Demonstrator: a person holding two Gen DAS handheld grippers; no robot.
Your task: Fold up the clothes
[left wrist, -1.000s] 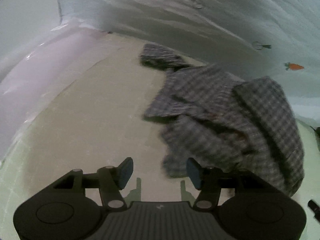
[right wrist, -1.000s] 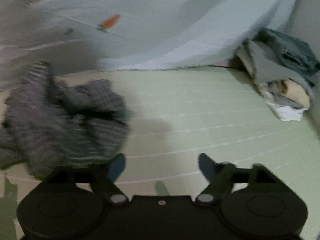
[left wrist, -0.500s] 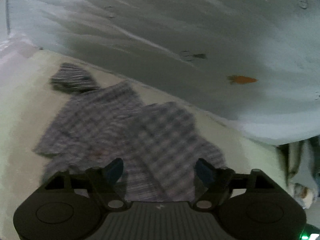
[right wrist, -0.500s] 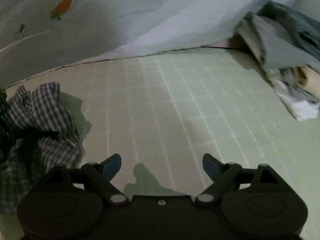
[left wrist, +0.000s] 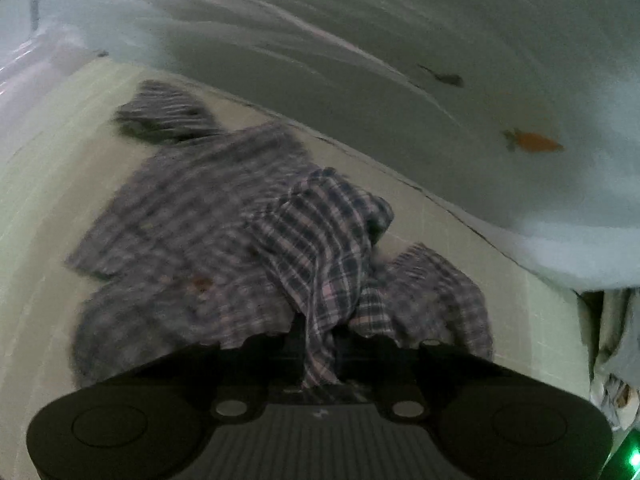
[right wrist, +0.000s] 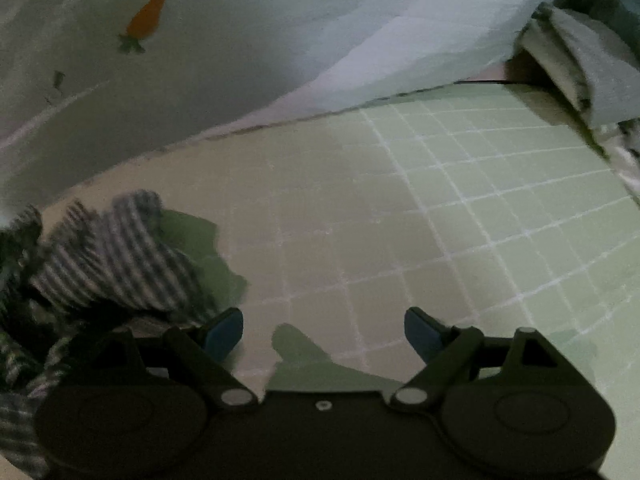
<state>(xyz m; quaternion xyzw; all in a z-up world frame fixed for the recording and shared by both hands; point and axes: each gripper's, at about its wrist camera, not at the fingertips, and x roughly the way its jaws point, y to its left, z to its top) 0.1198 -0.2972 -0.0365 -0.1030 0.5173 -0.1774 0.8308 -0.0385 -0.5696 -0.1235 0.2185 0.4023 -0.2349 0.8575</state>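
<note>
Plaid fabric fills the middle of the left wrist view: the checked garment (left wrist: pixel 224 232) lies crumpled on the pale green gridded mat (right wrist: pixel 460 216), spreading from the lower centre of the frame up toward the upper left, where a separate flap, perhaps a sleeve, ends near the mat's far edge. The left gripper (left wrist: pixel 320 340) has closed on a bunched ridge of this cloth, which rises from between its fingers at the bottom centre and drapes up and over; the finger pads themselves are hidden by the fabric, so the grip is judged from the cloth pinched there. In the right wrist view the right gripper (right wrist: pixel 324 330) stands wide apart, blue pads showing, with nothing between them but bare mat. The garment sits at the left edge of that frame, just beside the left-hand finger, so the cloth lies to the right gripper's left. The left gripper is plainly nearer, already on the cloth. The garment is rumpled, not folded flat; a second hold would likely call for the right gripper to swing leftward. A pile of other clothes (right wrist: pixel 580 60) rests at the upper right of that view, well apart, beside a light sheet with a carrot print (right wrist: pixel 146 20).
</note>
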